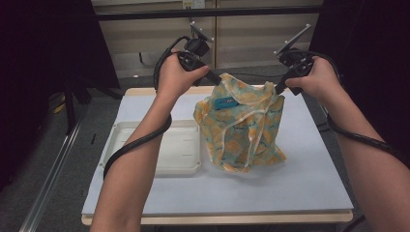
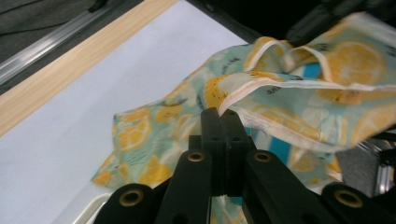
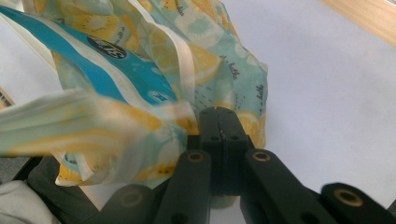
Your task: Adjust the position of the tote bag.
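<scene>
The lemon-print bag (image 1: 241,126) stands on the white table (image 1: 300,179), just right of the white tray (image 1: 181,152). My left gripper (image 1: 218,79) is clamped on its left top edge; my right gripper (image 1: 279,88) pinches its right top edge.

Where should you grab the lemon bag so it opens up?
Best by the pale-trimmed top rim, one pinch on each side from above. The left gripper and right gripper are shut on opposite edges of the lemon bag, so the floppy cloth hangs open over the table beside the white tray.
</scene>
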`<action>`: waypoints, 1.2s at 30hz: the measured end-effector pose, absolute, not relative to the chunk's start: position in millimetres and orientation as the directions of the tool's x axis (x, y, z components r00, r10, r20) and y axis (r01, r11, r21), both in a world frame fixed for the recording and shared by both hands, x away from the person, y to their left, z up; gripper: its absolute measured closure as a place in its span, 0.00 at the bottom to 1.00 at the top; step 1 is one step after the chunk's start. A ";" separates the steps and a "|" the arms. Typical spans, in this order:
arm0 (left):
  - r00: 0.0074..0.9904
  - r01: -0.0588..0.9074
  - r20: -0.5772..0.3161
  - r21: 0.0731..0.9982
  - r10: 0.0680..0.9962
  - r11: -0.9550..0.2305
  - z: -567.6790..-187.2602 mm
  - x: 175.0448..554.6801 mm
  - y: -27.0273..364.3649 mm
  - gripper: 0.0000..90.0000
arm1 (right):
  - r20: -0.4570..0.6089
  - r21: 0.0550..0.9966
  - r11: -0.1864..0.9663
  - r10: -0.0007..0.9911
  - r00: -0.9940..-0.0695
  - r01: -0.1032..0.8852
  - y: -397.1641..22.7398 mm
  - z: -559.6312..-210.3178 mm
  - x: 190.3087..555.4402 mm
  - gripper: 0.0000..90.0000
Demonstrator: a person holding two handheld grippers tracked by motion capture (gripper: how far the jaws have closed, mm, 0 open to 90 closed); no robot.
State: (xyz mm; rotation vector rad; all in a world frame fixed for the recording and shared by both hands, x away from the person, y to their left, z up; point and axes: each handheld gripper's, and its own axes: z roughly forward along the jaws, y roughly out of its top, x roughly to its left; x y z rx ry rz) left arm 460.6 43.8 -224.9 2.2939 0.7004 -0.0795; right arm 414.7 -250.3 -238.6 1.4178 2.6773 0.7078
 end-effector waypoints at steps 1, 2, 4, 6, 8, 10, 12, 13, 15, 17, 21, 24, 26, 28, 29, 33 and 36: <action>0.849 0.508 -0.249 0.628 0.465 -0.590 -226.6 462.6 44.9 1.00 | 0.178 0.400 0.485 0.791 -0.585 0.778 -252.0 -239.6 414.7 1.00; 0.844 0.514 -0.252 0.630 0.473 -0.583 -228.3 463.9 45.7 1.00 | 0.181 0.395 0.484 0.793 -0.582 0.781 -253.5 -240.6 414.4 1.00; 0.837 0.523 -0.253 0.627 0.485 -0.577 -231.0 465.9 46.8 1.00 | 0.188 0.397 0.478 0.793 -0.579 0.784 -256.7 -242.5 413.5 1.00; 0.831 0.529 -0.249 0.628 0.497 -0.570 -232.6 467.4 46.7 1.00 | 0.188 0.392 0.476 0.796 -0.576 0.787 -260.0 -244.4 412.4 1.00; 0.822 0.539 -0.252 0.632 0.511 -0.556 -234.2 469.3 46.4 1.00 | 0.188 0.386 0.473 0.800 -0.570 0.792 -263.9 -246.3 411.6 1.00; 0.824 0.537 -0.244 0.625 0.511 -0.567 -235.9 472.1 45.7 1.00 | 0.183 0.378 0.474 0.804 -0.566 0.795 -268.2 -249.6 410.6 1.00; 0.816 0.550 -0.255 0.618 0.519 -0.561 -236.9 472.3 43.6 1.00 | 0.189 0.384 0.469 0.803 -0.565 0.795 -272.4 -251.7 409.8 1.00; 0.820 0.544 -0.250 0.617 0.514 -0.568 -237.1 472.2 42.4 1.00 | 0.202 0.384 0.462 0.803 -0.561 0.799 -274.2 -251.9 408.4 1.00; 0.820 0.545 -0.250 0.615 0.514 -0.570 -236.7 470.8 39.5 1.00 | 0.191 0.387 0.474 0.798 -0.571 0.791 -276.3 -251.4 406.9 1.00; 0.826 0.537 -0.244 0.616 0.509 -0.577 -236.4 470.3 37.3 1.00 | 0.191 0.393 0.469 0.799 -0.570 0.791 -277.5 -247.9 405.5 1.00; 0.828 0.532 -0.232 0.613 0.511 -0.584 -235.6 469.4 35.1 1.00 | 0.185 0.414 0.483 0.786 -0.590 0.772 -278.2 -236.6 400.6 0.96; 0.820 0.537 -0.216 0.611 0.530 -0.582 -234.9 469.2 35.3 1.00 | 0.160 0.424 0.500 0.779 -0.606 0.755 -277.0 -228.2 395.4 0.85; 0.819 0.539 -0.217 0.610 0.532 -0.581 -234.9 469.1 35.4 1.00 | 0.149 0.438 0.505 0.776 -0.613 0.744 -275.7 -222.1 391.7 0.79; 0.813 0.546 -0.221 0.609 0.539 -0.575 -234.8 467.9 35.0 1.00 | 0.142 0.443 0.516 0.767 -0.626 0.733 -273.7 -217.0 388.2 0.71; 0.817 0.540 -0.215 0.609 0.534 -0.581 -234.3 467.9 35.4 1.00 | 0.141 0.452 0.523 0.758 -0.637 0.723 -272.4 -216.0 387.1 0.67; 0.810 0.550 -0.226 0.609 0.541 -0.571 -233.4 467.1 34.7 1.00 | 0.134 0.438 0.560 0.733 -0.667 0.704 -262.4 -215.3 383.4 0.61; 0.813 0.547 -0.223 0.607 0.537 -0.576 -232.9 467.9 35.1 1.00 | 0.128 0.431 0.580 0.719 -0.683 0.692 -254.0 -219.3 386.4 0.63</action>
